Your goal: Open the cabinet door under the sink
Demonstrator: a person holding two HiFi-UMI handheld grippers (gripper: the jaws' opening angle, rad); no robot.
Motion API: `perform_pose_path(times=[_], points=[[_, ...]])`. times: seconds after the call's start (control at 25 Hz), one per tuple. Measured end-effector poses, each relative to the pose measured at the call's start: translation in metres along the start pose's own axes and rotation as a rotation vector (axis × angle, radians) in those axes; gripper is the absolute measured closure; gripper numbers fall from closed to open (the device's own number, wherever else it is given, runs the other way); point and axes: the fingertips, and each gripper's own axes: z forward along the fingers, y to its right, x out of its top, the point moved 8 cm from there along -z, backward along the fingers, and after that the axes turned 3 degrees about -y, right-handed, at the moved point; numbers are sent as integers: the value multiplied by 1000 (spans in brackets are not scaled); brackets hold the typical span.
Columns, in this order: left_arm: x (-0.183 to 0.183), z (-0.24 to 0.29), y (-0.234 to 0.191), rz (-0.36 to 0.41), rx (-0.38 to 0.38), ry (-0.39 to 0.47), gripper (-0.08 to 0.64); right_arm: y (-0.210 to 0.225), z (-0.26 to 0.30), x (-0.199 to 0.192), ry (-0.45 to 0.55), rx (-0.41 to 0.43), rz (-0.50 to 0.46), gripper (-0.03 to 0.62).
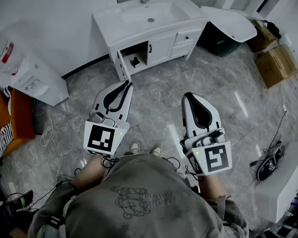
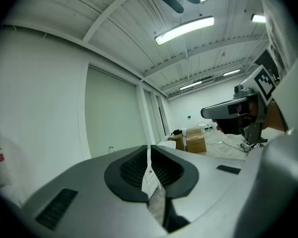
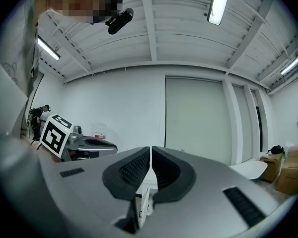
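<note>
The left gripper (image 1: 127, 85) and right gripper (image 1: 189, 96) had pale grey shells and black ribbed pads (image 2: 134, 170). Behind each one's jaws sat a cube (image 1: 100, 138) with black-and-white square markers. The person wore a grey-green shirt (image 1: 139, 197) with a line-drawn print, and pale shoes (image 1: 135, 147).

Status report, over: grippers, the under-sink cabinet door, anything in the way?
Left gripper and right gripper shut, empty, well back from the sink. One cabinet door under it stands open. Floor between bare.

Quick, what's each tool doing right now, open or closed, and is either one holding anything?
Left tool: closed, holding nothing.
Right tool: closed, holding nothing.
</note>
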Motion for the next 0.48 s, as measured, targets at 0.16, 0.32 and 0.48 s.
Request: perform_pose_path(times=[0.16, 0.32, 0.48], points=[[3, 6, 0, 5, 3, 0, 525, 7, 1, 1, 43, -6, 43, 558], [2, 11, 2, 3, 0, -6, 525, 13, 1, -2, 45, -6, 51, 557], [1, 19, 6, 5, -11, -18, 525, 19, 5, -5, -6, -22, 61, 557]])
